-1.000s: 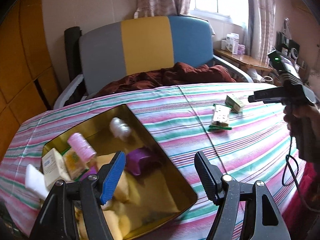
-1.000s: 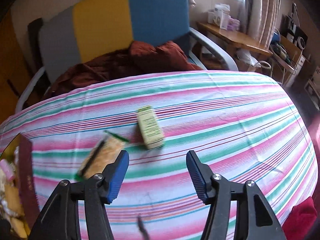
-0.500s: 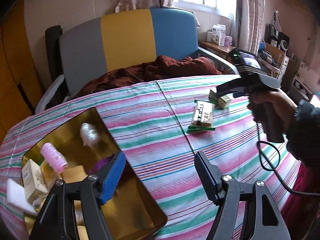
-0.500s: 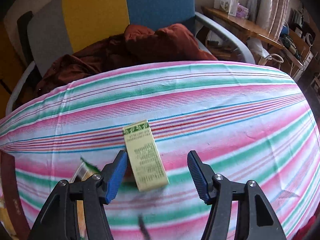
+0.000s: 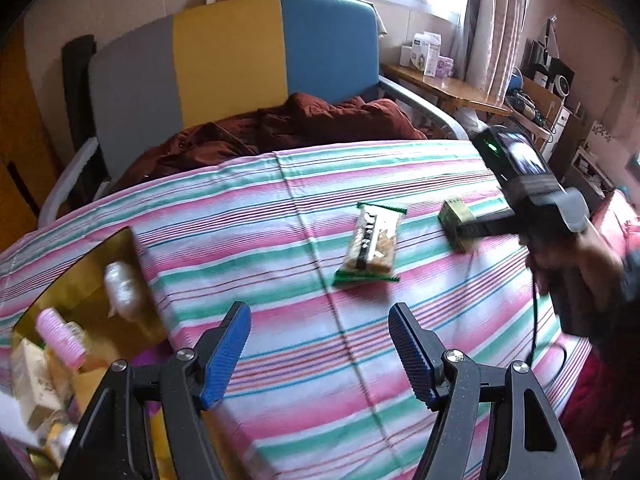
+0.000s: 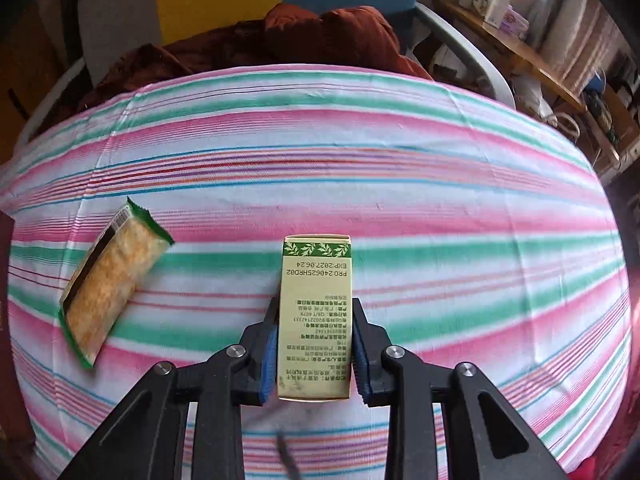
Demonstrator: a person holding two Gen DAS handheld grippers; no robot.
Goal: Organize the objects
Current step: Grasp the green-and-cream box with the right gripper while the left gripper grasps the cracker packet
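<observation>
- The tablecloth (image 6: 400, 128), one striped sheet, covers the whole work surface, and everything loose lies on it.
- One gold tin (image 5: 92, 268) sits at the left edge of the left wrist view. It already holds several things: a pink roller (image 5: 60, 336), a clear wrapped item and pale boxes. I cannot count the lot, because the tin is blurred and cut off by the frame.
- One snack pack (image 5: 370, 246) lies flat near the middle of the cloth, apart from the tin and from the box.
- One green box (image 6: 316, 312) lies just right of the snack pack. The right gripper (image 6: 316, 354) has just closed on it, and the blue pads press its two long sides, at the near half of the box.
- The left gripper (image 5: 320, 354) stands half open over bare cloth beside the tin, with nothing between its fingers.
- To do this step well, I judge the grip should be kept firm but light, since the carton could crush. The box should be lifted straight up, so the far end does not drag the cloth.
- It should then be carried over the snack pack towards the tin, and the left gripper kept out of the path.
</observation>
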